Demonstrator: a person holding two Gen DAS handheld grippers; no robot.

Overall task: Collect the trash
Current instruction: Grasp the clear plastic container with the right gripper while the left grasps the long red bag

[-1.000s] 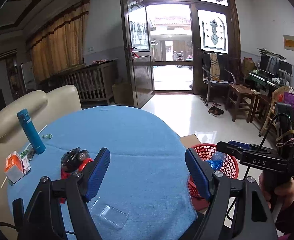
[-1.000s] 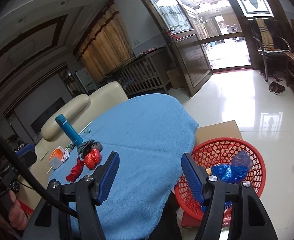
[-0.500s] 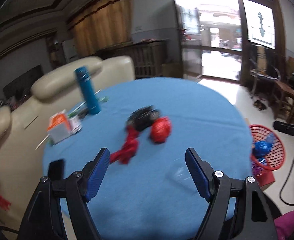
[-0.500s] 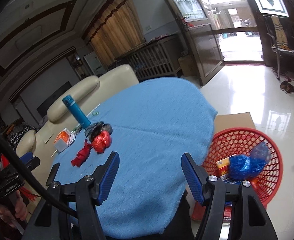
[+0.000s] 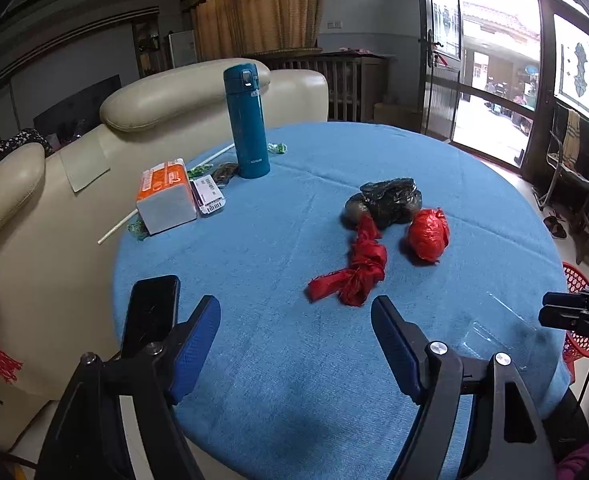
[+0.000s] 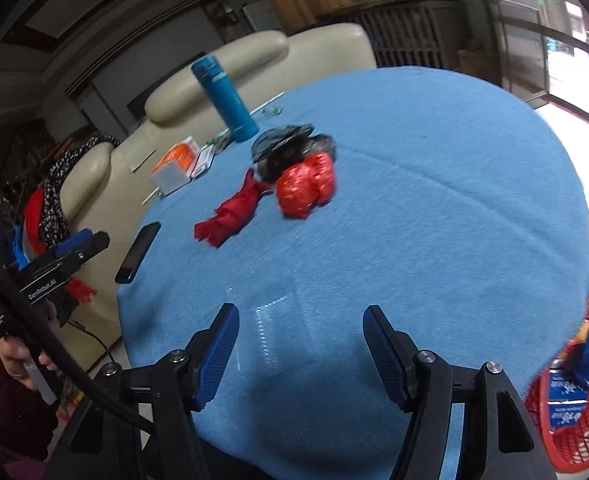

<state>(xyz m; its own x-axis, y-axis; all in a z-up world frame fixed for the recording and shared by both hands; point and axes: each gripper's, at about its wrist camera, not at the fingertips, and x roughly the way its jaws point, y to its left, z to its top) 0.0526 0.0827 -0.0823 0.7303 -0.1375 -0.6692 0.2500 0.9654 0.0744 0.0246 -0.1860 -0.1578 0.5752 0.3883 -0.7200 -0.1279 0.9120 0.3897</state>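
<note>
A twisted red bag (image 5: 354, 270) (image 6: 230, 214), a red crumpled ball (image 5: 428, 234) (image 6: 306, 186) and a black crumpled bag (image 5: 388, 200) (image 6: 290, 146) lie together on the round blue table (image 5: 294, 360). A clear plastic tray (image 5: 494, 332) (image 6: 278, 320) lies near the table's near edge. My left gripper (image 5: 294, 332) is open and empty, just short of the twisted red bag. My right gripper (image 6: 300, 340) is open and empty over the clear tray. The red basket (image 6: 566, 412) with blue trash sits on the floor at the right.
A teal flask (image 5: 246, 120), an orange-white box (image 5: 166, 196), a barcode label and candy wrappers sit at the table's far left. A black phone (image 5: 150, 314) lies at the left edge. Cream chairs (image 5: 54, 168) stand behind the table.
Both grippers swung left from the basket side toward the table. The trash pile now sits ahead of the left gripper, and the right gripper has come over the clear tray.
</note>
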